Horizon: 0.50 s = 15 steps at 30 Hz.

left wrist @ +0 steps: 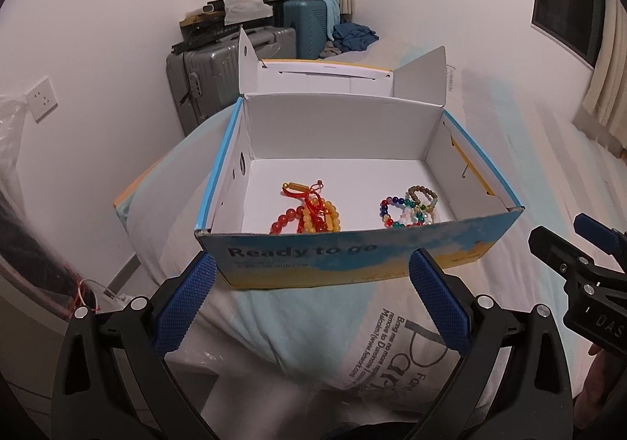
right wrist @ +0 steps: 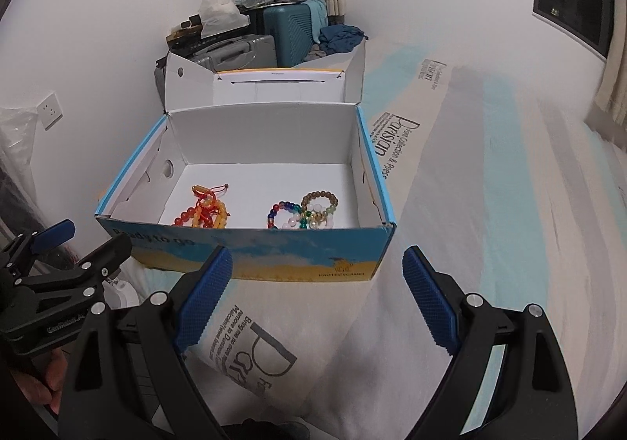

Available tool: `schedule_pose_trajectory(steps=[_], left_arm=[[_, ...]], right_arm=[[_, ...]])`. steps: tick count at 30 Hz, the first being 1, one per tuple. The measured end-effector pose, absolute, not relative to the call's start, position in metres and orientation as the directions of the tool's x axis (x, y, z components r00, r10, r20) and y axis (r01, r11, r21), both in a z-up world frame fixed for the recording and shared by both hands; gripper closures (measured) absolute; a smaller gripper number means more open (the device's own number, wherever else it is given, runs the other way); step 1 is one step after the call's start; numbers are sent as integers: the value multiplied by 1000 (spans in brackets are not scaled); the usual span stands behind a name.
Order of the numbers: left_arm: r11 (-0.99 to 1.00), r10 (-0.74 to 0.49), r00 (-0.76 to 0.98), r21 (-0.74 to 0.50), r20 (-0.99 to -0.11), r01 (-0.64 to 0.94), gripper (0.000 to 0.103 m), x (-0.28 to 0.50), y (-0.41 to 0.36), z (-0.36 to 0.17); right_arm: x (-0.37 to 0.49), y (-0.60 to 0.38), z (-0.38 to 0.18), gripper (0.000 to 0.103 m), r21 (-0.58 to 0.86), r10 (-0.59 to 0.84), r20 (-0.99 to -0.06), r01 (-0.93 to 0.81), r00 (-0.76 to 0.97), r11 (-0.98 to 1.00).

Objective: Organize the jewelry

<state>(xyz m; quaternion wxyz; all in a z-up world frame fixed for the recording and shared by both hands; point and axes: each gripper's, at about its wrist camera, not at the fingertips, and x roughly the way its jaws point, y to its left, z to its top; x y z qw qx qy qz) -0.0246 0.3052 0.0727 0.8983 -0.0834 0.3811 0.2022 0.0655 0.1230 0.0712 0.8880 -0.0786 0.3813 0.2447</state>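
left tool (left wrist: 311, 291) hung wide open and empty before the lidless box (left wrist: 352, 259) on the bed (right wrist: 490, 244), red-orange beads (left wrist: 309, 214) left, multicolour bracelets (left wrist: 409, 207) right, seemingly sorted by colour; right tool (right wrist: 317, 289) likewise open, empty

- Box (left wrist: 352, 259): white inside, blue and yellow outside with dark lettering.
- Left bracelets (left wrist: 309, 214): red and orange beads.
- Right bracelets (left wrist: 407, 209): multicoloured (one olive-brown).
- Gripper pads (right wrist: 207, 299): blue, cross-hatched.
- Bedcover (right wrist: 490, 244): white, pale-blue streaks.
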Motion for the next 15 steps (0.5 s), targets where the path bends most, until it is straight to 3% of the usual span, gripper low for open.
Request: schedule_pose_trajectory(steps=[15], left_arm=[[902,298,633,-5,-714,-431,6,-30,301,75]], right_arm=[[63,113,76,18,48,377,-704,-490,602,871]])
